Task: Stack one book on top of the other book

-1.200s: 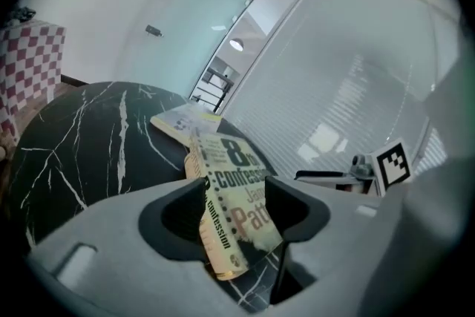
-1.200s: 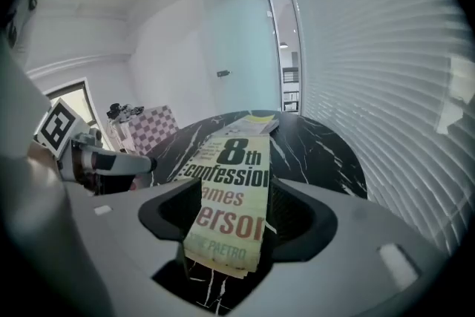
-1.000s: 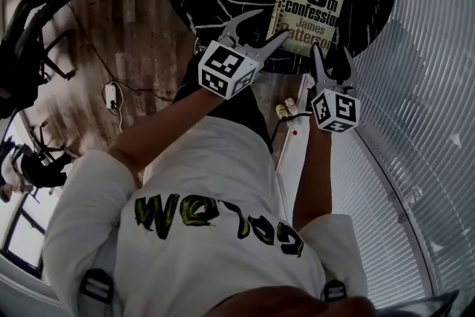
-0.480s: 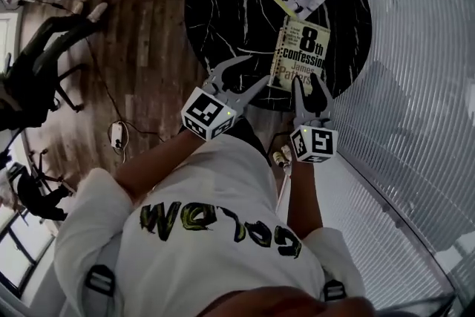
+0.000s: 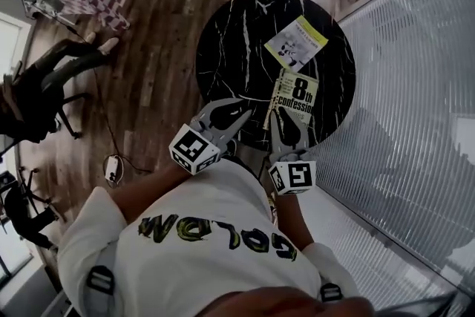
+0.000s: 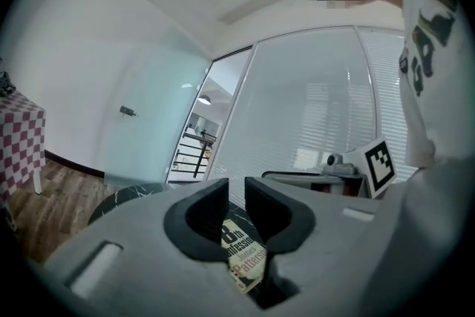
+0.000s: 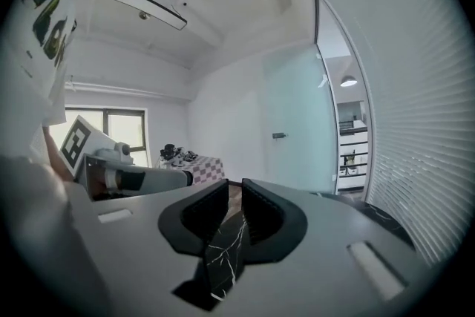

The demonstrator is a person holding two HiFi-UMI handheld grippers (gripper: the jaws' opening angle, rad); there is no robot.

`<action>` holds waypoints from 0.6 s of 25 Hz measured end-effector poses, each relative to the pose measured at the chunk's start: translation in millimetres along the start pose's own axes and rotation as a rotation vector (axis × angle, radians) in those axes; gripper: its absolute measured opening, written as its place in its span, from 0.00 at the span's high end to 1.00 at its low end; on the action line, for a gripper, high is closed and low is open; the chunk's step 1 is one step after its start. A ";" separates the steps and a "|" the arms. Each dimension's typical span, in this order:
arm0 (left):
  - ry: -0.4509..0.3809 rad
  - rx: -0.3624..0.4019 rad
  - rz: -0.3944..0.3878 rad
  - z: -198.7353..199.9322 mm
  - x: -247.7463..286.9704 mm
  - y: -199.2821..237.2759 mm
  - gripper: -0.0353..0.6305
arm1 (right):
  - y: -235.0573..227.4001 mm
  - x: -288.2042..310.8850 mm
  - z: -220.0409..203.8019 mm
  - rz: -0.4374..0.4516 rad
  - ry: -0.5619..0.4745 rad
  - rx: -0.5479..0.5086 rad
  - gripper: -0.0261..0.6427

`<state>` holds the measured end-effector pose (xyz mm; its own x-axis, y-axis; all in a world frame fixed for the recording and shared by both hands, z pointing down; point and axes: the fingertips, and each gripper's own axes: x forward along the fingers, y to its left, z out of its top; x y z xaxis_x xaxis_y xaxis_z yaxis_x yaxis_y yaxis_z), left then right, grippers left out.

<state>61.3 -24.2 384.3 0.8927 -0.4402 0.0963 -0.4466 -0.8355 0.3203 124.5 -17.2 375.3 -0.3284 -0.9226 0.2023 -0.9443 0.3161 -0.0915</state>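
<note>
Above the near rim of the round black marble table (image 5: 230, 48), the left gripper (image 5: 241, 109) and the right gripper (image 5: 285, 124) hang side by side. The jaws of each have just been closing to a narrow slit, with nothing between them.

Task objects: the titled paperback (image 5: 295, 100) lies flat at the near right of the tabletop, just beyond the right gripper. The yellow-and-white book (image 5: 296, 44) lies flat farther off, turned at an angle. Neither is stacked yet, and the step in hand reads as the approach to a first pick-up.

Done well, this step probably calls for reopening the jaws wide and coming in low and nearly level at a free edge of one book. One jaw would then work beneath the cover, and the jaws would close across the full thickness so the pages do not fan. The nearer book, close to the rim, looks the easier to take.

Not resolved: whether the adjacent corners of the two books touch or merely stand close; how thick either book is; the table's base, covered by its top. The left gripper view shows only a strip of the paperback through its slit; the right gripper view shows only marble.
</note>
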 end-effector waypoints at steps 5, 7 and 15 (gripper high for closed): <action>-0.052 0.005 0.011 22.5 -19.8 0.4 0.89 | 30.8 3.9 28.6 0.067 -0.050 -0.034 0.92; -0.069 0.013 0.015 30.5 -25.3 -0.7 0.93 | 39.3 4.1 35.9 0.089 -0.064 -0.047 0.93; -0.105 0.062 0.026 53.4 -32.3 -2.3 0.94 | 57.3 2.8 61.0 0.117 -0.128 -0.062 0.96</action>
<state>30.3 -25.6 330.2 0.8710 -0.4913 0.0039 -0.4754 -0.8407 0.2594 70.7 -15.1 311.2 -0.4346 -0.8980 0.0680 -0.9005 0.4323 -0.0460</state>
